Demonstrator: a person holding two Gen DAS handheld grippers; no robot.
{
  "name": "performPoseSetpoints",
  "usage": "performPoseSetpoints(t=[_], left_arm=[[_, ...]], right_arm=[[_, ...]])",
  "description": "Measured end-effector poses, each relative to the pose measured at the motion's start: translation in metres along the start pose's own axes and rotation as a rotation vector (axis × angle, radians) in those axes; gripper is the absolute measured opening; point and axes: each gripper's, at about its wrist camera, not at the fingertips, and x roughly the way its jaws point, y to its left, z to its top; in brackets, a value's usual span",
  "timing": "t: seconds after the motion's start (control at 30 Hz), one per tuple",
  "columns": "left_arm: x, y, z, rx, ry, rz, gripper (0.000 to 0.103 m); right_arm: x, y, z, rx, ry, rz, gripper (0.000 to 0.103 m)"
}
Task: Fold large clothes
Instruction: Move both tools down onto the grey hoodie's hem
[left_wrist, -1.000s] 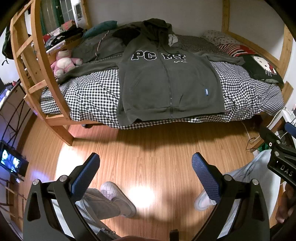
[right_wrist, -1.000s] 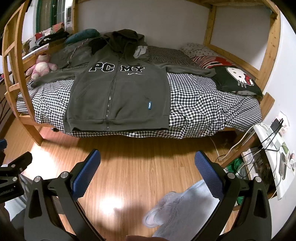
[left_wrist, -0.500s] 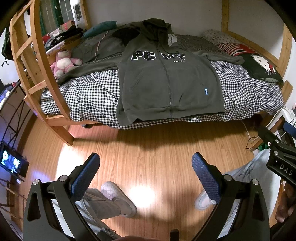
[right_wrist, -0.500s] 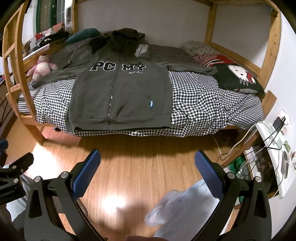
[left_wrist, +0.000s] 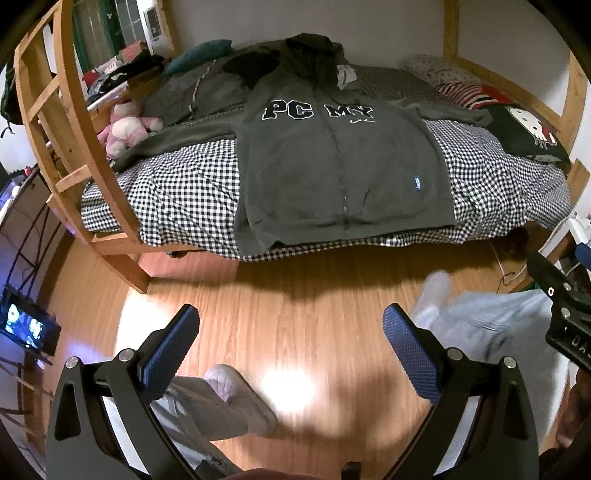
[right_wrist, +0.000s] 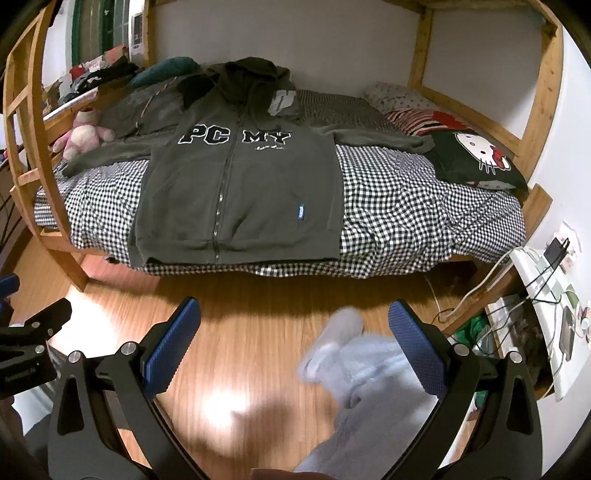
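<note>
A dark green zip hoodie (left_wrist: 332, 162) with "PC MY" on the chest lies spread flat, front up, on a black-and-white checked bed (left_wrist: 173, 192); its sleeves stretch out left and right and its hem hangs at the bed's near edge. It also shows in the right wrist view (right_wrist: 240, 192). My left gripper (left_wrist: 291, 350) is open and empty over the wooden floor, well short of the bed. My right gripper (right_wrist: 295, 350) is open and empty, likewise short of the bed.
A wooden bed frame and ladder (left_wrist: 74, 122) stand at the left. A pink plush toy (left_wrist: 125, 127) and a Hello Kitty pillow (right_wrist: 476, 155) lie on the bed. A side table with cables (right_wrist: 546, 295) is at the right. The person's legs and shoes (right_wrist: 332, 343) are below.
Both grippers have come a little closer to the bed. The person's right foot has stepped forward. The hoodie has not moved.
</note>
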Motion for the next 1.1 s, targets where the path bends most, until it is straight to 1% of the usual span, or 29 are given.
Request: performPoseSetpoints(t=[0.13, 0.23, 0.33, 0.43, 0.53, 0.57, 0.63, 0.73, 0.83, 0.87, 0.93, 1.0, 1.07, 1.1], left_arm=[[0.022, -0.005, 0.022, -0.001, 0.017, 0.019, 0.097], [0.045, -0.009, 0.043, 0.006, 0.052, 0.016, 0.097], [0.061, -0.011, 0.065, 0.015, 0.045, 0.017, 0.097], [0.084, -0.008, 0.094, -0.007, 0.045, 0.025, 0.097], [0.119, 0.001, 0.124, -0.057, 0.079, 0.02, 0.097], [0.127, 0.004, 0.13, -0.07, 0.091, 0.017, 0.097], [0.154, 0.015, 0.15, -0.114, 0.121, -0.005, 0.097], [0.186, 0.031, 0.172, -0.176, 0.145, -0.024, 0.097], [0.224, 0.046, 0.193, -0.242, 0.172, -0.035, 0.097], [0.243, 0.055, 0.201, -0.269, 0.19, -0.043, 0.097], [0.266, 0.066, 0.212, -0.296, 0.211, -0.055, 0.097], [0.295, 0.083, 0.226, -0.323, 0.238, -0.047, 0.097], [0.31, 0.1, 0.237, -0.355, 0.24, -0.022, 0.097], [0.323, 0.115, 0.245, -0.388, 0.239, -0.009, 0.097]], right_arm=[[0.031, 0.003, 0.018, -0.003, 0.023, 0.019, 0.1], [0.054, 0.003, 0.032, -0.001, 0.043, 0.024, 0.1], [0.076, 0.003, 0.051, -0.005, 0.042, 0.036, 0.1], [0.107, 0.003, 0.08, -0.01, 0.046, 0.033, 0.1], [0.133, 0.006, 0.106, -0.02, 0.05, 0.047, 0.1], [0.148, 0.007, 0.119, -0.024, 0.059, 0.049, 0.1], [0.165, 0.01, 0.133, -0.032, 0.07, 0.061, 0.1], [0.204, 0.027, 0.161, -0.089, 0.085, 0.078, 0.1], [0.243, 0.046, 0.182, -0.125, 0.11, 0.093, 0.1], [0.255, 0.053, 0.186, -0.133, 0.12, 0.1, 0.1], [0.277, 0.066, 0.195, -0.149, 0.139, 0.116, 0.1], [0.303, 0.085, 0.206, -0.168, 0.16, 0.13, 0.1], [0.322, 0.105, 0.213, -0.194, 0.174, 0.148, 0.1], [0.329, 0.114, 0.216, -0.209, 0.174, 0.153, 0.1]])
